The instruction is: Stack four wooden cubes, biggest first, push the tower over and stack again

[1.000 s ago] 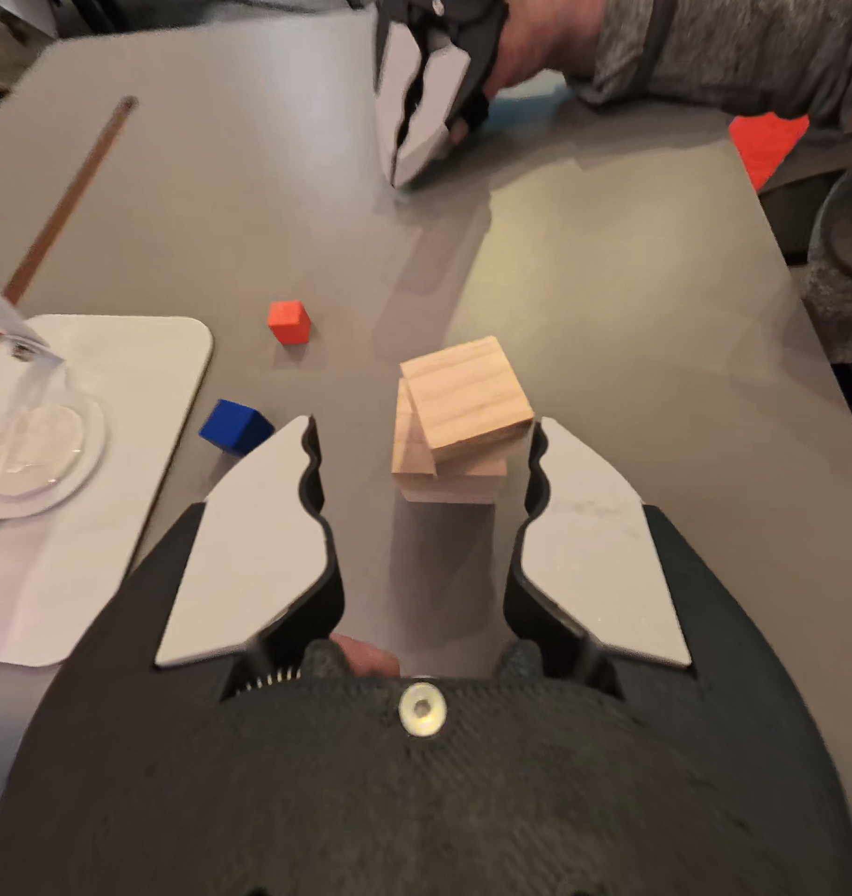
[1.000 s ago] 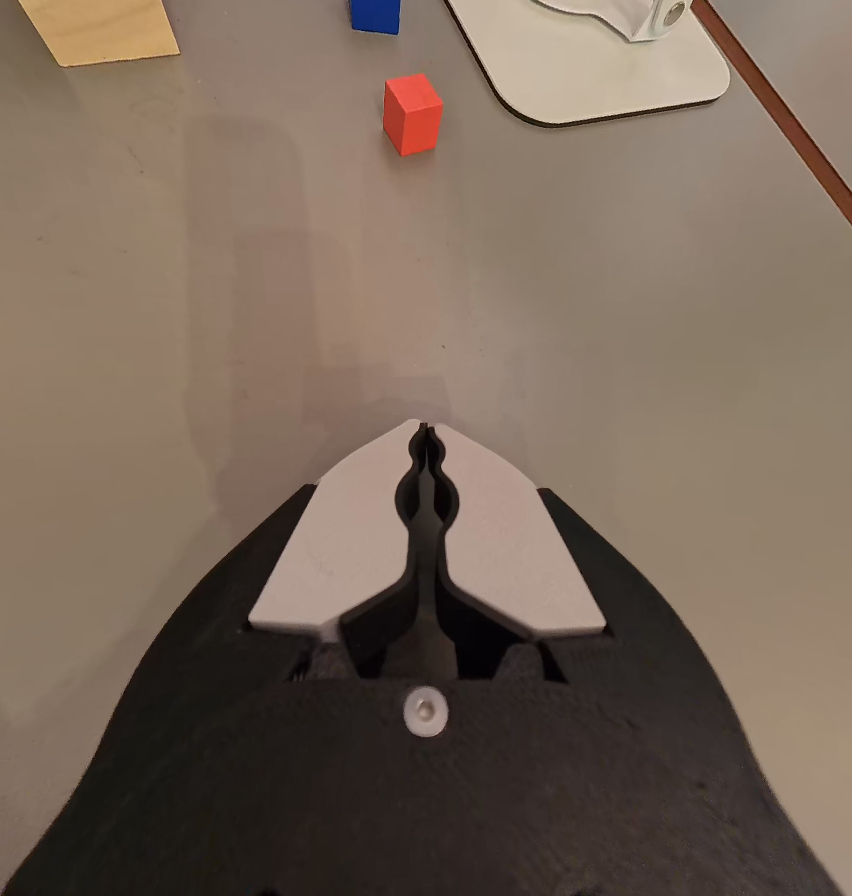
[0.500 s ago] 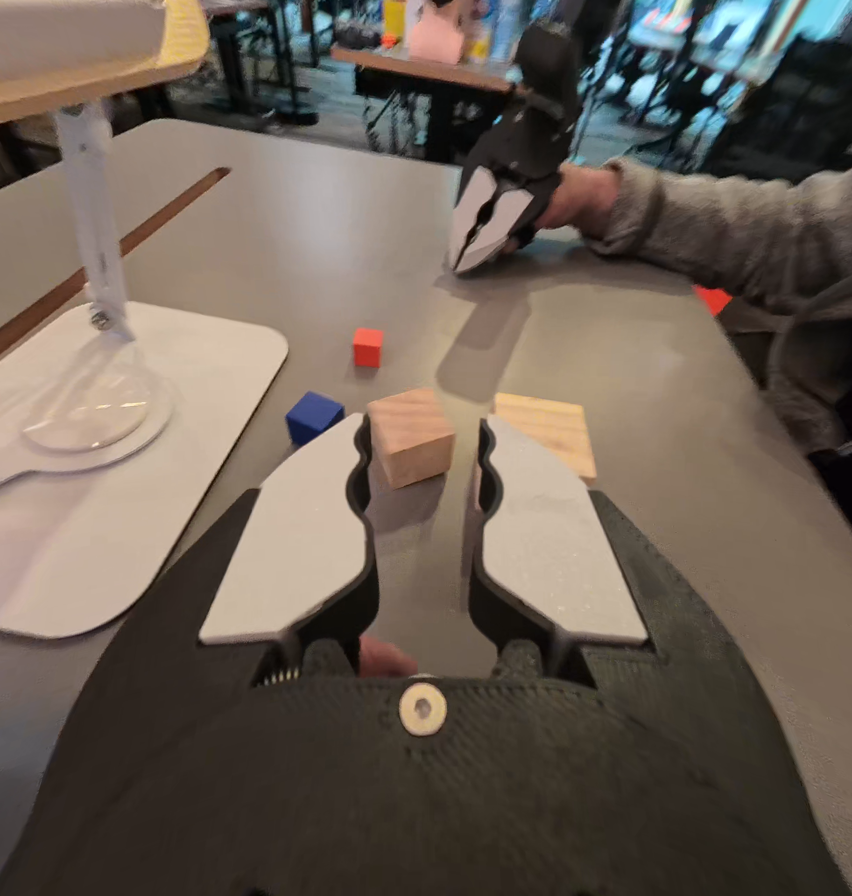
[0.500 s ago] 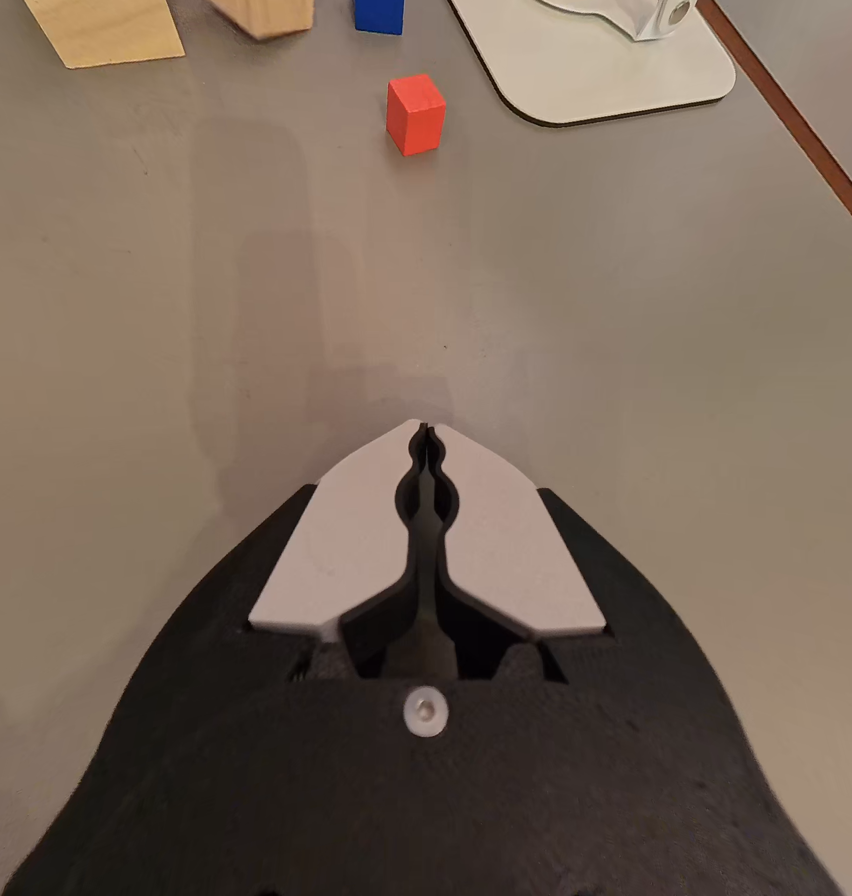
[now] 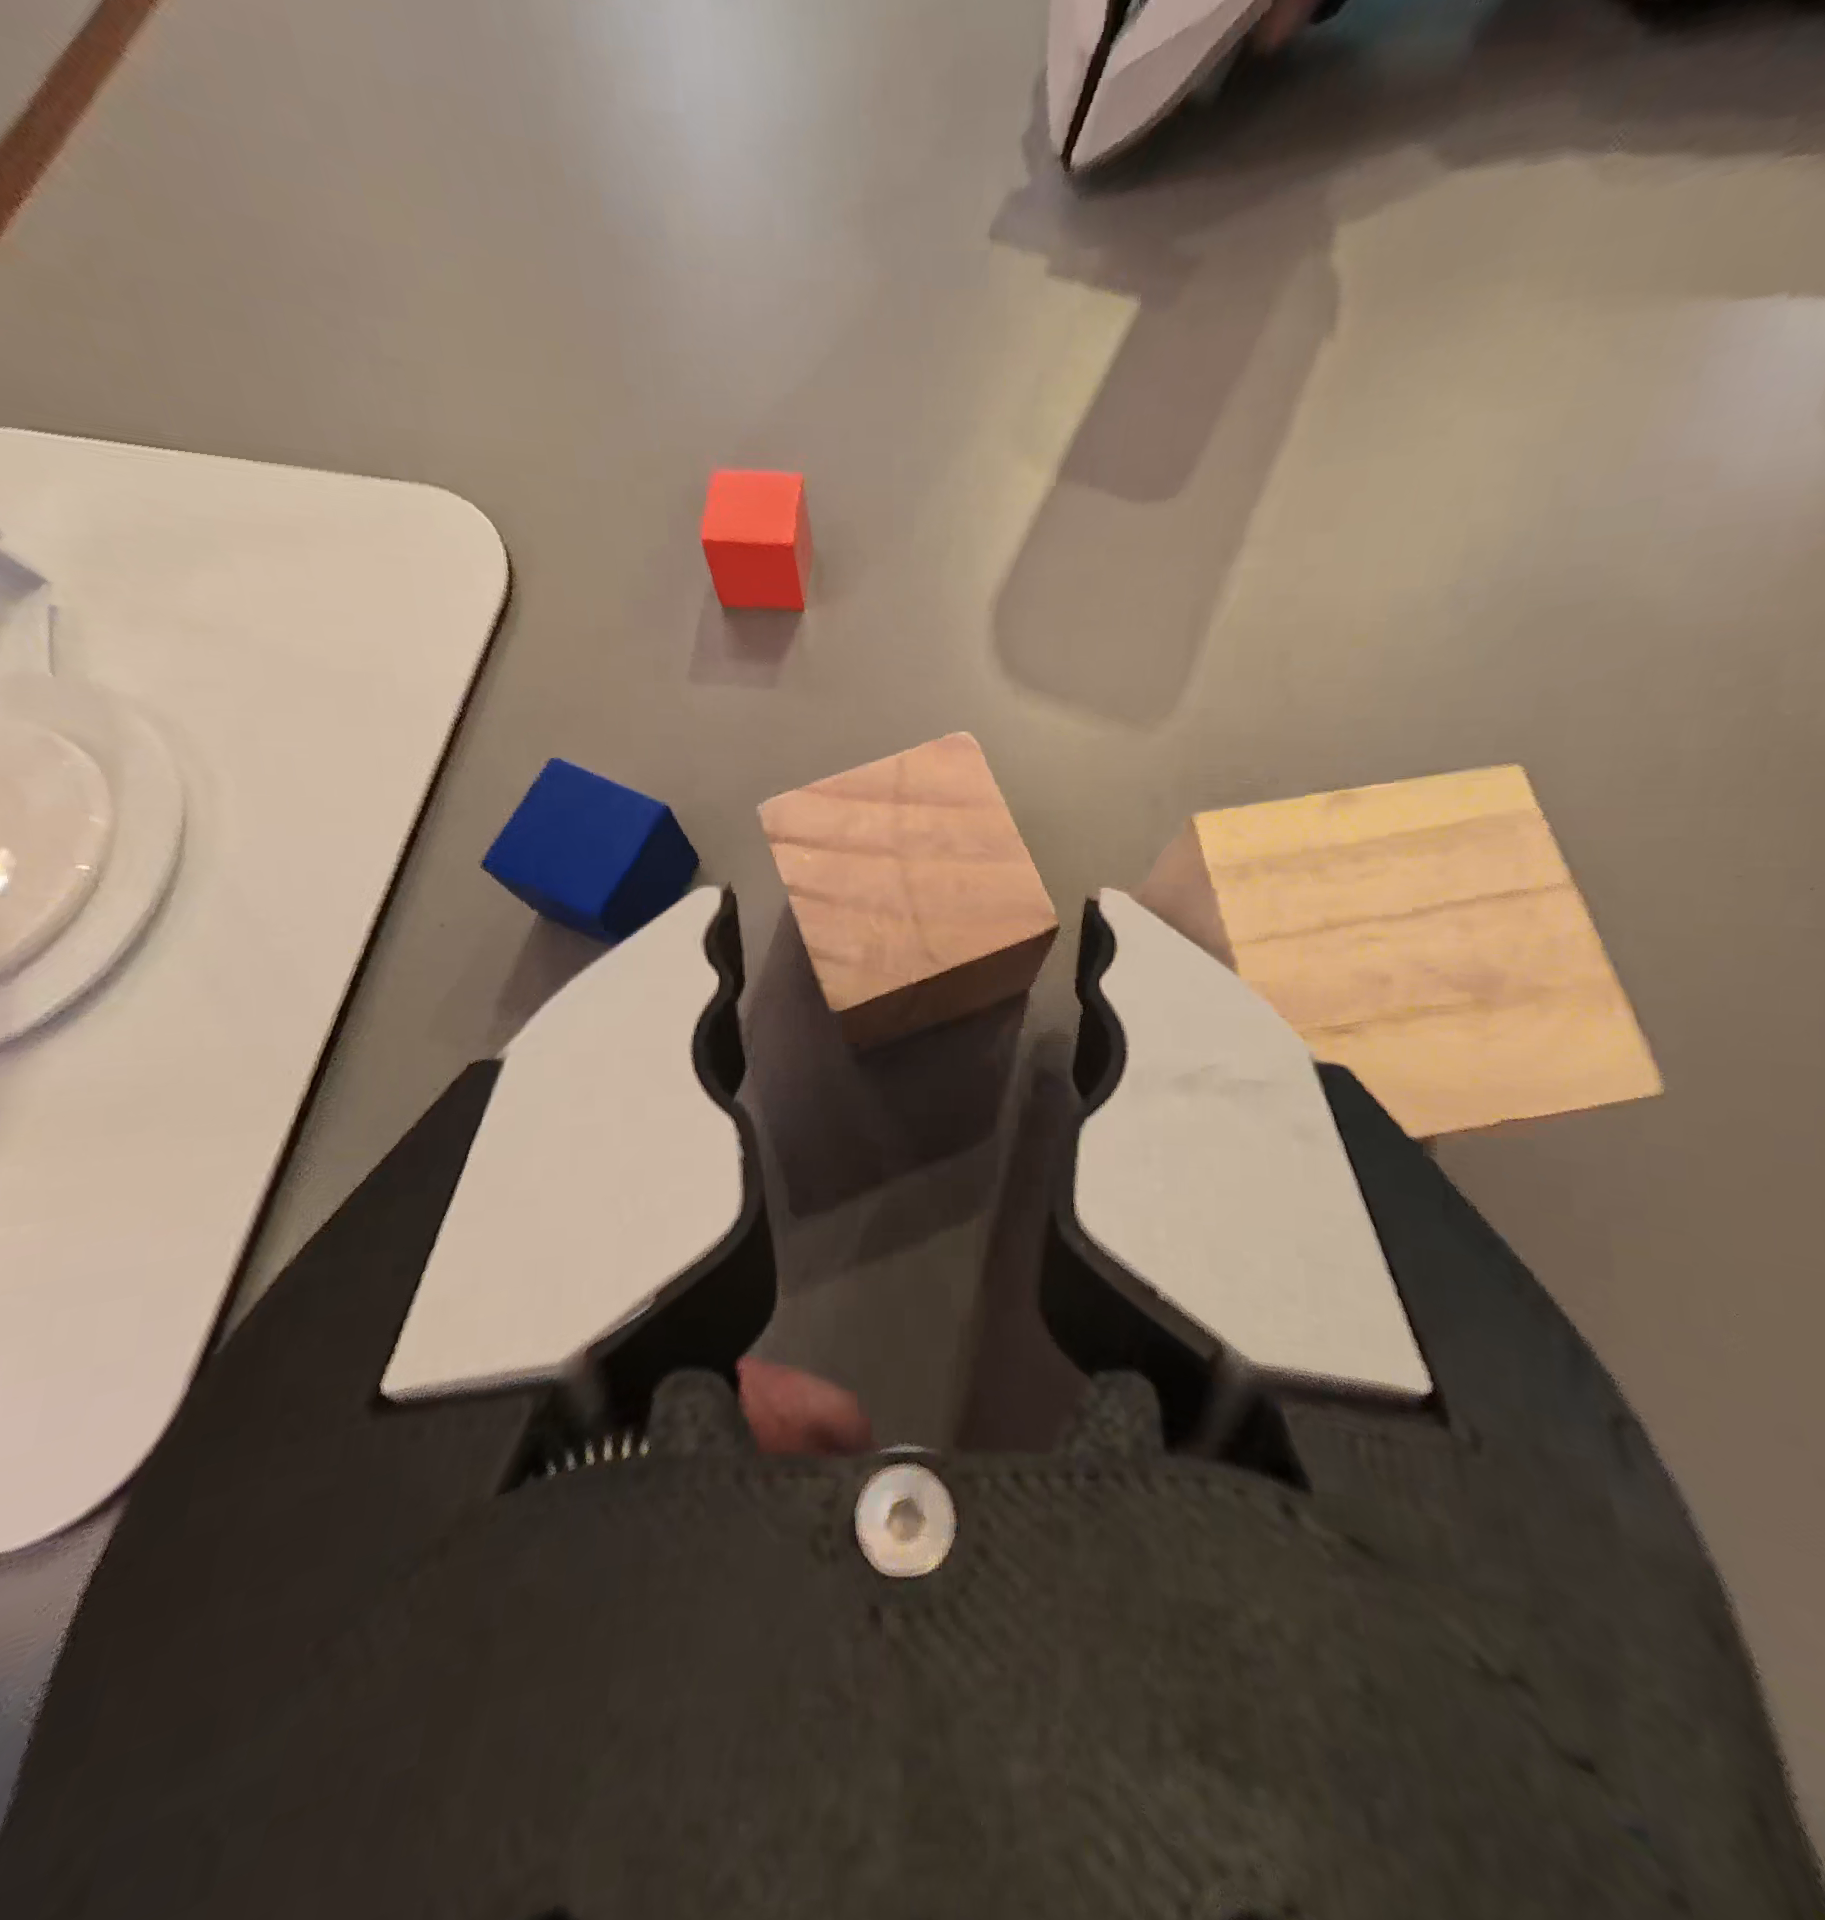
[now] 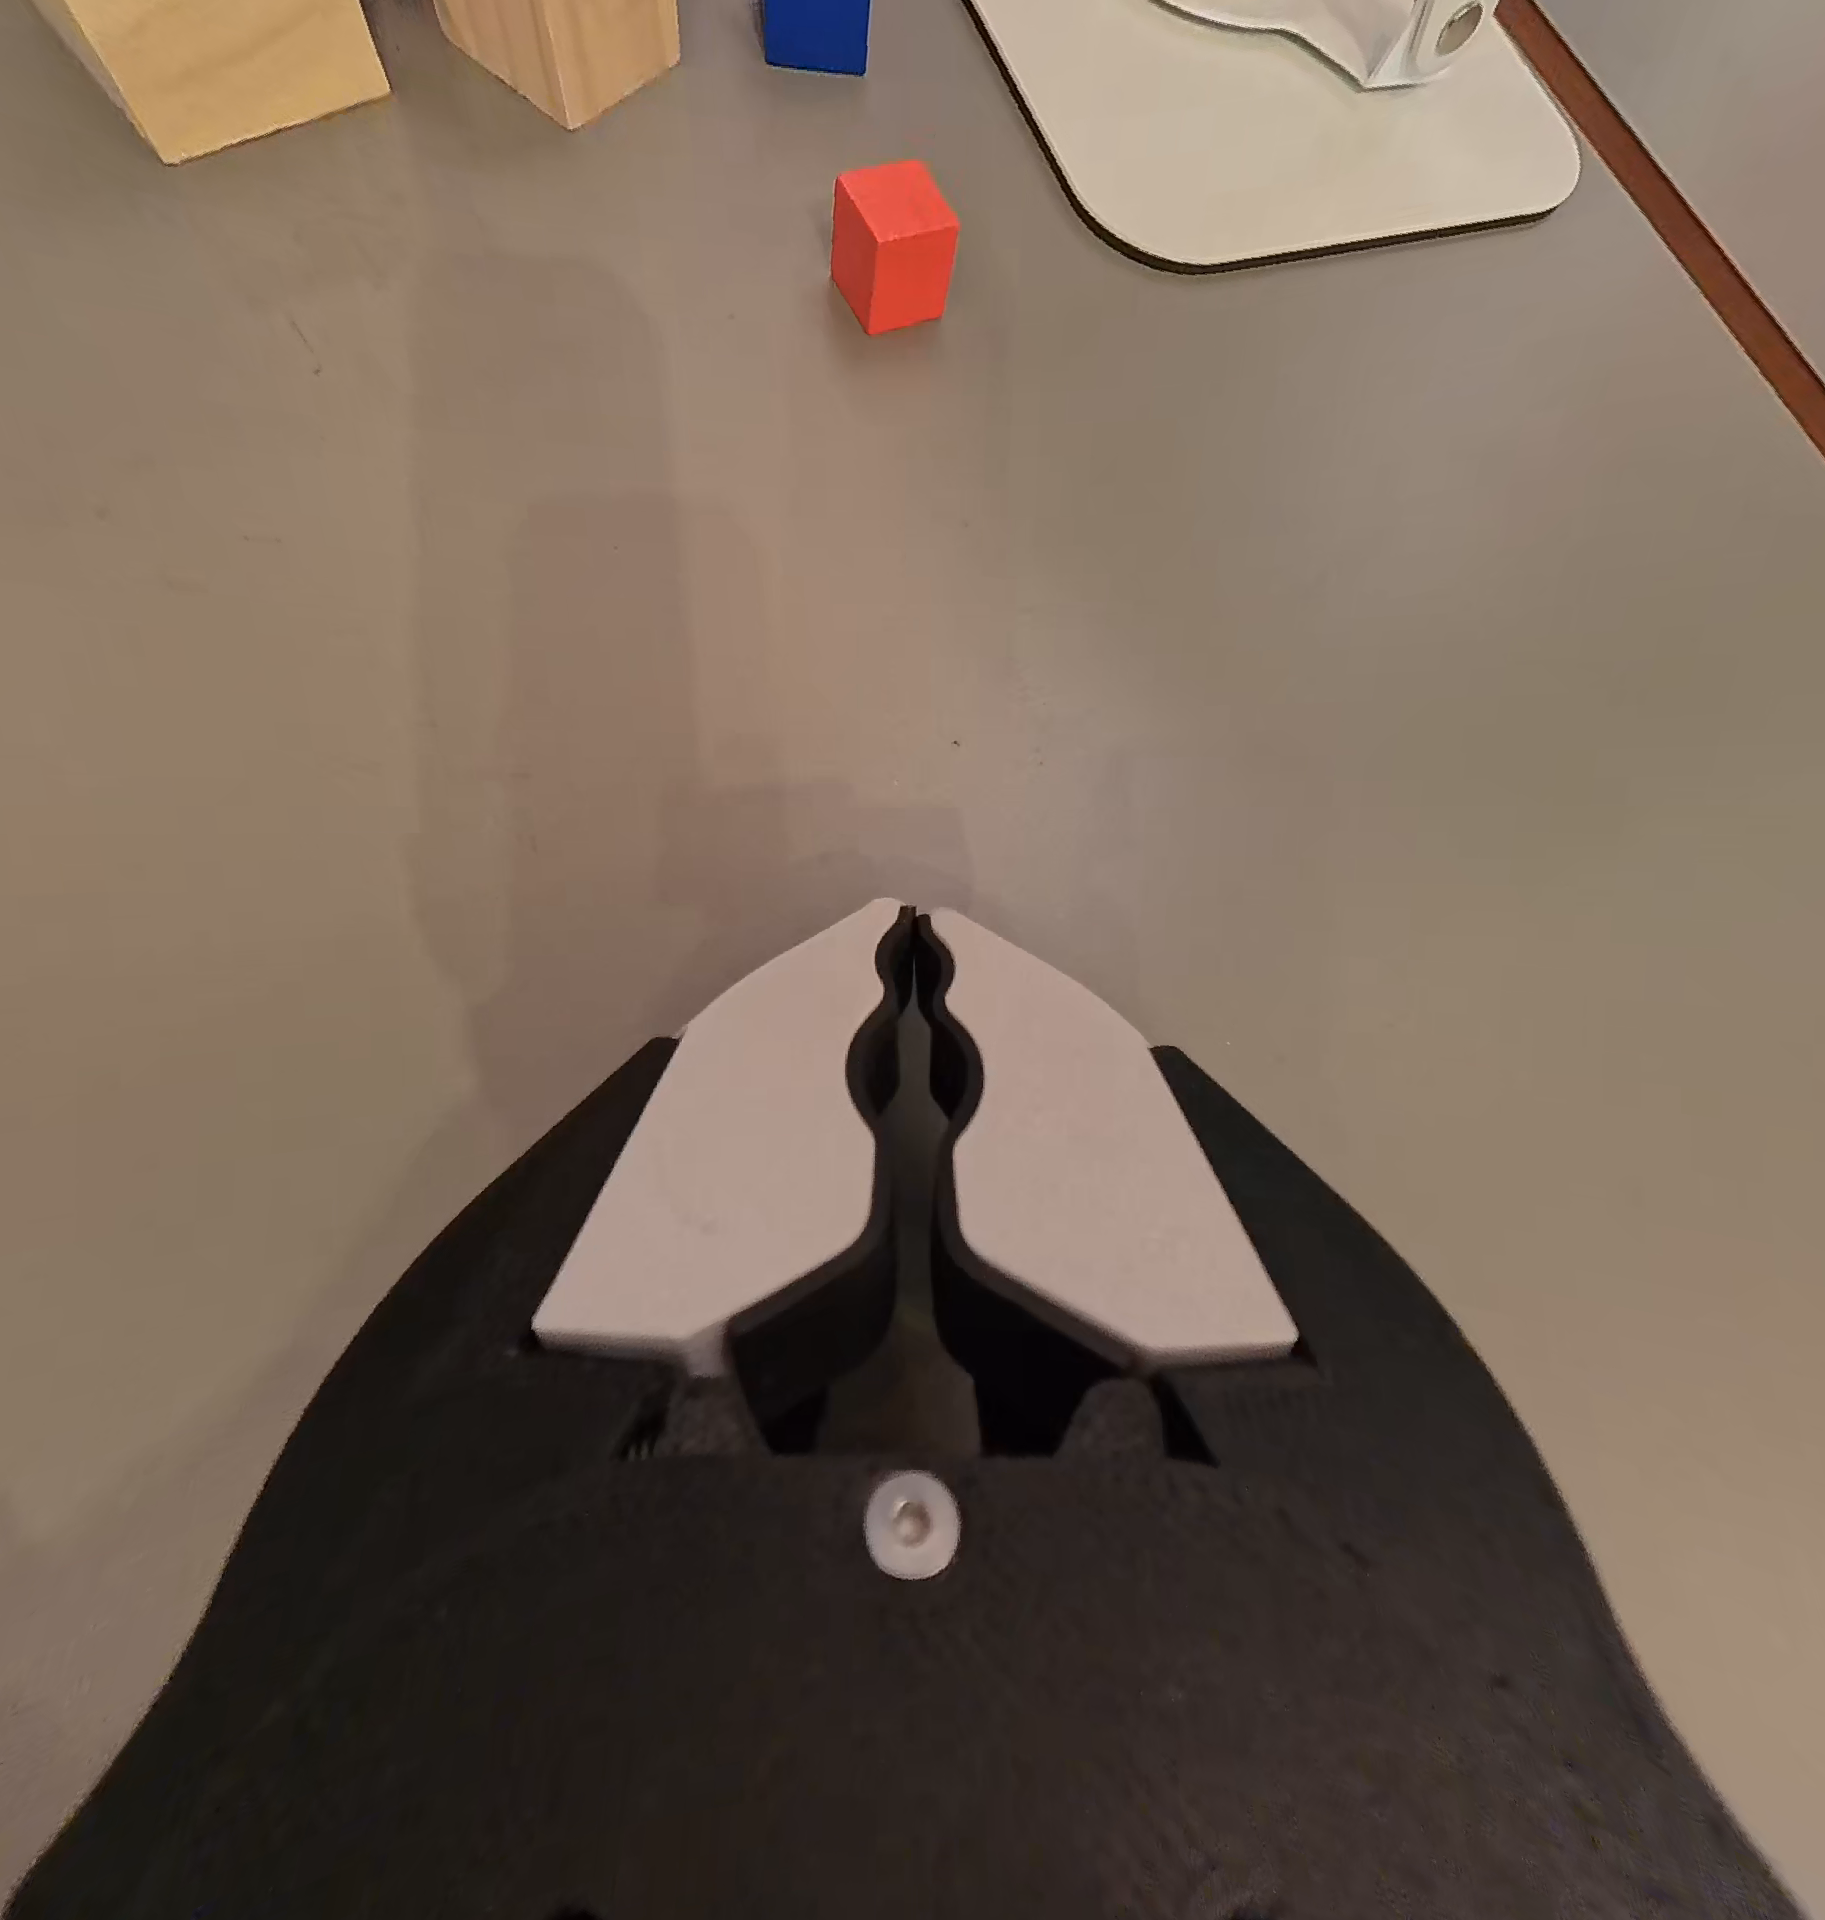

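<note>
Four cubes stand apart on the grey table. In the left wrist view the big pale wooden cube [image 5: 1407, 935] is at the right, and the medium wooden cube [image 5: 903, 878] stands left of it. The blue cube [image 5: 591, 847] is further left and the small red cube [image 5: 754, 535] is farther off. My left gripper [image 5: 908, 899] is open, with its fingertips either side of the medium cube's near corner and a gap on each side. My right gripper [image 6: 913, 914] is shut and empty, low over the table. It faces the red cube [image 6: 892, 244], big cube [image 6: 233, 73], medium cube [image 6: 565, 52] and blue cube [image 6: 814, 31].
A white base plate [image 5: 264, 727] with a clear stand foot [image 5: 25, 862] lies left of the cubes. It also shows in the right wrist view [image 6: 1303, 156]. A brown strip [image 6: 1718, 270] runs along the table beyond it. The right gripper [image 5: 1126, 83] shows at the far side. Across from one pair of fingers to the other is roughly 25 centimetres. The small red cube [image 5: 754, 535] lies some 9 centimetres from my left tips, 15 centimetres from my right tips.
The medium cube was on top of the big cube. My left gripper carried it off to the left, set it on the table and opened. The right gripper stayed still.
</note>
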Motion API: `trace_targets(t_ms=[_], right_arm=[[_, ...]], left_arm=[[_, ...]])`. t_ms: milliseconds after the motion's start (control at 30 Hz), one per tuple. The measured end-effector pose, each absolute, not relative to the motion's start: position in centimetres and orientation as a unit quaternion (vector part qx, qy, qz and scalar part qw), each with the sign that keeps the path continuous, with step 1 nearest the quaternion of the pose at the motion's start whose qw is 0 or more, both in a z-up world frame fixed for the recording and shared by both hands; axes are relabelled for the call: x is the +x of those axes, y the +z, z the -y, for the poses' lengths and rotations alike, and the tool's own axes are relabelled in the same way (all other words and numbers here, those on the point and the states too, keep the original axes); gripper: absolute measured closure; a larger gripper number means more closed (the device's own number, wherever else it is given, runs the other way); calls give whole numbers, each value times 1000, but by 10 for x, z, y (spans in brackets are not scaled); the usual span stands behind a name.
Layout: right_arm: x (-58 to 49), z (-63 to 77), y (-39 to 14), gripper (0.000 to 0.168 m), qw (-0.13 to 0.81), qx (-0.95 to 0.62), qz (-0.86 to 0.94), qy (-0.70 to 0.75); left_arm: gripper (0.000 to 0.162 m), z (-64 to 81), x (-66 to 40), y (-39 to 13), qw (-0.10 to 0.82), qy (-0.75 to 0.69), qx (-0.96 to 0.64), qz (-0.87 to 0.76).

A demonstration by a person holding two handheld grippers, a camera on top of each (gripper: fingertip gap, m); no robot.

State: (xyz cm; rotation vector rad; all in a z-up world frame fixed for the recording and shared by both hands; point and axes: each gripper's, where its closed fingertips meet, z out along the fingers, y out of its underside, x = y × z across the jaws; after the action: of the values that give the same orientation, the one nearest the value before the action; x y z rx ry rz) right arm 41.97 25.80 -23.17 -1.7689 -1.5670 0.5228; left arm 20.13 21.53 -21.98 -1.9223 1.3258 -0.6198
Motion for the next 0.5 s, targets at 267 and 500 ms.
trace_targets(t_ms=[267, 500], right_arm=[[419, -257, -232, 168, 353, -683, 607, 202], [419, -257, -232, 168, 352, -683, 607, 203]], left_arm=[[115, -216, 195, -193, 394, -225, -740, -496], [115, -147, 209, -150, 371, -260, -683, -573]])
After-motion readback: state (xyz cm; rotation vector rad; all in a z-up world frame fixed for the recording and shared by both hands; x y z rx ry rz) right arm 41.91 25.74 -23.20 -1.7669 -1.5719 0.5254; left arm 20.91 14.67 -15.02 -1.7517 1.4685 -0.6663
